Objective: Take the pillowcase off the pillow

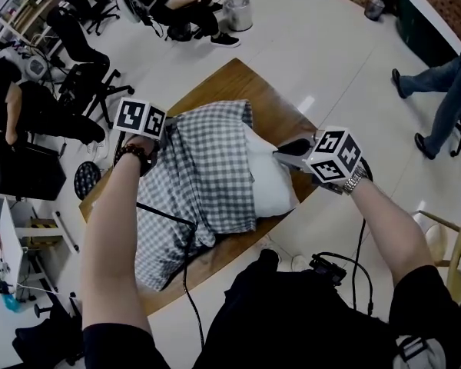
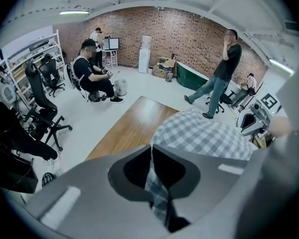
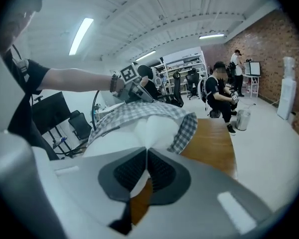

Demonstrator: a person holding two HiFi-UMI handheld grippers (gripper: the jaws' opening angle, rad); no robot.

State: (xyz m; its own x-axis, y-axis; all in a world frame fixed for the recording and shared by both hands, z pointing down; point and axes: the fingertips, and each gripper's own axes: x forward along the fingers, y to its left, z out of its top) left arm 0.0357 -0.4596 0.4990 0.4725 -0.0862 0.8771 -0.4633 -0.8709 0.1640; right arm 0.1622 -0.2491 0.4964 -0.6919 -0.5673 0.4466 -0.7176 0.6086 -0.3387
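A brick-walled workshop with a pale tiled floor; seated and walking people keep well apart from the wooden bench (image 1: 215,83) at the centre.

On the left, the left gripper (image 2: 152,151) is pressed together on a fold of the checked pillowcase (image 1: 207,167), the cloth running up between its pads. The pillowcase lies across the bench, with its loose end draped towards the near edge.

The white pillow (image 1: 269,183) bulges out of the case on the right-hand side, so the case's opening faces right. There the right gripper (image 3: 145,151) is pinched on the pillow's bare white edge.

Judgement: the two grips sit at opposite sides, the case left, the pillow right. Drawing them apart along that left-right line should strip the case.

No brand, label or legible writing is visible, only square markers on the gripper cubes.
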